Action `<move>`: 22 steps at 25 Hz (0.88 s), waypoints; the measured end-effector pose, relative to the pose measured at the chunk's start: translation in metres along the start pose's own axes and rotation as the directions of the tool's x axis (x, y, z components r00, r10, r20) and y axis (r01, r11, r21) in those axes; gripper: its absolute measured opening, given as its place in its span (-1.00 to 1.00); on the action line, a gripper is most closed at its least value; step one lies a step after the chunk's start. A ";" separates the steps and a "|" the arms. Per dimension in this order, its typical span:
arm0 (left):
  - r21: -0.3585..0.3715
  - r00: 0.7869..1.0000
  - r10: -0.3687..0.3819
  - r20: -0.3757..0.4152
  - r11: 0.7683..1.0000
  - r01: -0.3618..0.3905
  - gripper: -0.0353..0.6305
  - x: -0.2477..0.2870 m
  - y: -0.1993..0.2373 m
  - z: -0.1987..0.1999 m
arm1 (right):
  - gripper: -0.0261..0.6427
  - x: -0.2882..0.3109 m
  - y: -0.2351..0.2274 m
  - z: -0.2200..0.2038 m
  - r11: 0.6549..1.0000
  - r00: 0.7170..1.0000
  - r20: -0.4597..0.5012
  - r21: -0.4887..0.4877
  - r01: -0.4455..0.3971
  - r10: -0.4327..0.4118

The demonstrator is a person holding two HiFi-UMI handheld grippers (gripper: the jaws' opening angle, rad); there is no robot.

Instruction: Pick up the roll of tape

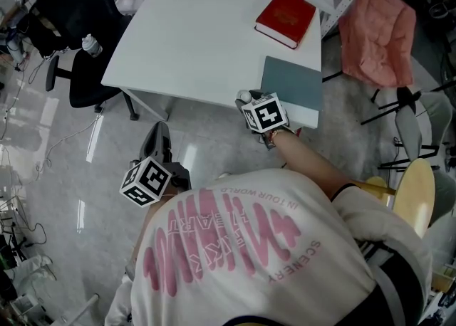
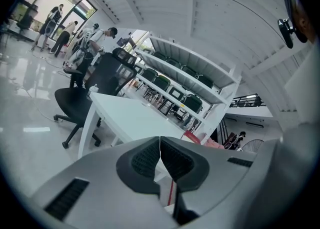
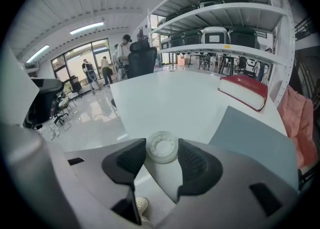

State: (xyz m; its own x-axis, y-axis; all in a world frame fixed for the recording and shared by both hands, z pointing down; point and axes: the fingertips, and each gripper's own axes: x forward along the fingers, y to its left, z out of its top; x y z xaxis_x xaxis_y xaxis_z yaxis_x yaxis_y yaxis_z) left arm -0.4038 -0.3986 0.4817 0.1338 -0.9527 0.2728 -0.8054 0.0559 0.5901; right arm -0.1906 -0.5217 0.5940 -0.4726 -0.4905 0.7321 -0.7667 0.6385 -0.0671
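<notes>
Right tool (image 3: 161, 148): pinching the roll of tape (image 3: 161, 145), one pad on each side.
Roll of tape: white, at the tabletop's (image 3: 170, 98) near edge, beside a grey mat (image 3: 255, 143).
Left tool (image 2: 160, 149): pads pressed together, empty.
Doing it well: squeeze evenly and lift straight up.
View difference: only the right gripper view shows pad contact; the head view shows both tools.
</notes>
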 end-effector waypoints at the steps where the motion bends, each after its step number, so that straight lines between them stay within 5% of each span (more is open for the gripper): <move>1: 0.000 1.000 -0.004 -0.002 1.000 0.004 -0.82 -0.001 -0.001 0.000 | -0.28 0.001 0.001 -0.001 1.000 1.000 -0.001 0.002 -0.006 0.006; 22: 0.011 1.000 -0.010 -0.005 1.000 0.010 -0.82 -0.018 0.000 0.002 | -0.28 -0.008 0.001 0.002 1.000 0.999 -0.035 0.008 0.018 -0.018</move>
State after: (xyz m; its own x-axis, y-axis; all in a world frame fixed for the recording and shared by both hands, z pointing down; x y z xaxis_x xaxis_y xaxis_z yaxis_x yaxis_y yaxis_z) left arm -0.4079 -0.3821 0.4754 0.1446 -0.9517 0.2709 -0.8101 0.0433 0.5847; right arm -0.1889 -0.5181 0.5861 -0.4431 -0.4808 0.7566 -0.7787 0.6246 -0.0592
